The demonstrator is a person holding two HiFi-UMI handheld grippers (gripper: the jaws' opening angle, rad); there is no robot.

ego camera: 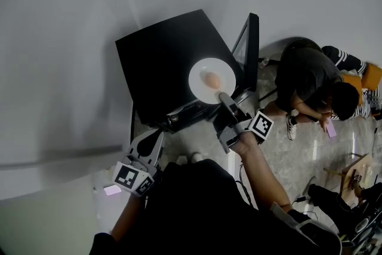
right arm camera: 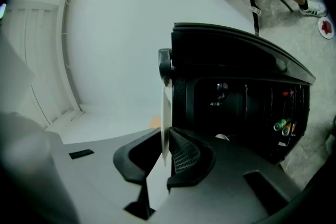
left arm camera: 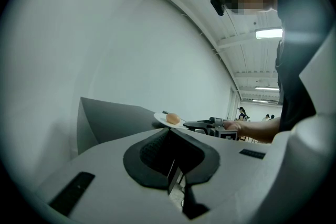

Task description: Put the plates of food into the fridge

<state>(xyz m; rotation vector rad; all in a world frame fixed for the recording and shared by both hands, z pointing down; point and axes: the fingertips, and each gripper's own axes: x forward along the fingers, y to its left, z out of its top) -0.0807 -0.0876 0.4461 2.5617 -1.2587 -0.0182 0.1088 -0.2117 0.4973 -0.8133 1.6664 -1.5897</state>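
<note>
The left tongs [ego camera: 158, 134] hang low, jaws seemingly together, empty. The right tongs [ego camera: 225, 97] clamp the plate [ego camera: 198, 71] of food [ego camera: 211, 79] over the black fridge [ego camera: 161, 63].

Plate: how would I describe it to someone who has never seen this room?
Find the black fridge, its door open. At the door-side corner of its top is the plate: round, white, with one pale orange lump of food in the middle. It is the only white thing against the black, and the right gripper pinches its rim.
</note>
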